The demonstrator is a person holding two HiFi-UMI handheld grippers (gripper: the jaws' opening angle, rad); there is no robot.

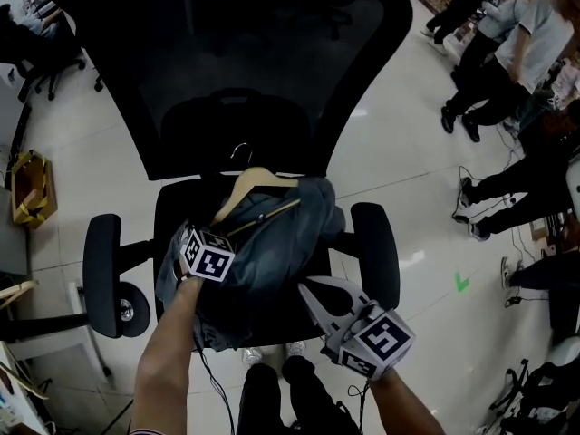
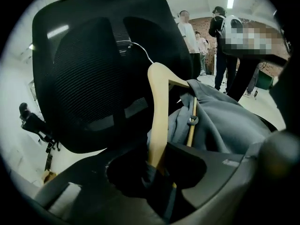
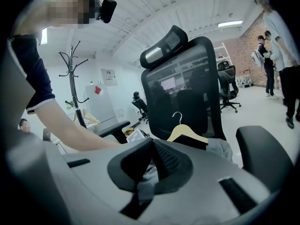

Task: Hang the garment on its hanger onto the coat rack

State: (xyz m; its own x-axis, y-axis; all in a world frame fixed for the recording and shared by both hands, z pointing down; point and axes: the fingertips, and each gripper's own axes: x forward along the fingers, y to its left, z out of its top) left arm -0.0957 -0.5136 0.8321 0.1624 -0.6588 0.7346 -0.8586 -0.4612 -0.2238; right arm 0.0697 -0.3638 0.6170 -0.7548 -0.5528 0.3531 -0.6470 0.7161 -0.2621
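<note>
"Left claw (image 2: 154, 170) is clamped on one arm of the pale wooden hanger (image 2: 159, 107). The blue-grey garment (image 1: 272, 252) is heaped on the black mesh office chair (image 1: 272, 62), centre of the head view. Right claw (image 3: 151, 146) has its jaws together."

"Off-centre grip. Lifted, the hanger might tilt and shed the garment."

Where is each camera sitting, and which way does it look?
Left gripper view: rides on the left gripper, faces the chair backrest; its fingers hold the hanger.
Right gripper view: rides on the right gripper, looks across the chair toward the coat rack; its fingers and the person's left arm show.
Head view: on the person's head, looking steeply down at the garment; both forearms and grippers show.
Shared: all three see chair and hanger.
</note>
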